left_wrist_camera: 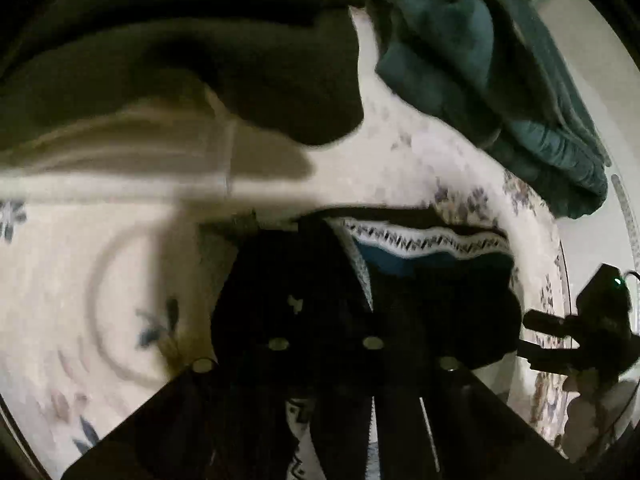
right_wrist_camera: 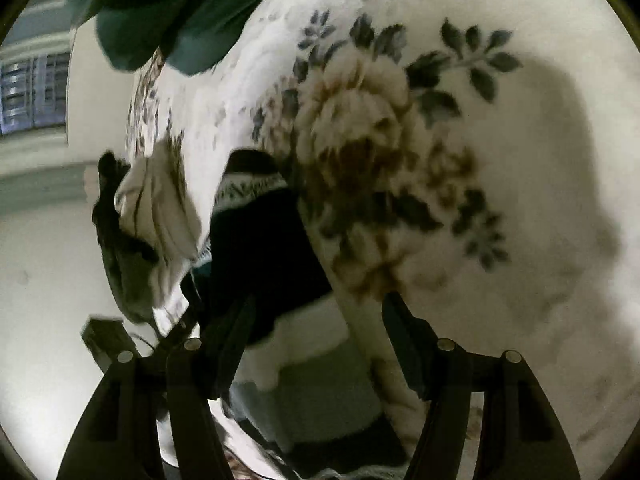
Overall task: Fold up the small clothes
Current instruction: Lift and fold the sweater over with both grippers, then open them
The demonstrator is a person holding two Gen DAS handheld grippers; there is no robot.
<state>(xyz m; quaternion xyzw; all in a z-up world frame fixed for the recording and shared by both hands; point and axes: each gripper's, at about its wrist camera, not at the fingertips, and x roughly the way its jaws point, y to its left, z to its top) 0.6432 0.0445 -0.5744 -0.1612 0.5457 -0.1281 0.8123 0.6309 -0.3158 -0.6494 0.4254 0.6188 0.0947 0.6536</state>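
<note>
The dark garment with a white zigzag-patterned band (left_wrist_camera: 420, 240) lies bunched on the flower-printed cover (left_wrist_camera: 60, 272), filling the lower middle of the left wrist view from about four to seven o'clock; in the right wrist view the same dark garment (right_wrist_camera: 260, 248) sits at about nine o'clock of centre. The left gripper (left_wrist_camera: 374, 364) looks closed on its dark cloth, the fingers drawn together with fabric around them. The right gripper (right_wrist_camera: 316, 336) stands spread with nothing between its fingers, apart from the garment. Judging from this, the one-sided hold is the hazard: lifting would let the free part sag and bunch, spoiling any crease. The grip may also have caught more than one layer, which I cannot tell in the dark blur. A teal heap of cloth (left_wrist_camera: 500, 72) at one o'clock and a dark brown piece (left_wrist_camera: 180, 60) at eleven lie near enough to be dragged along.
</note>
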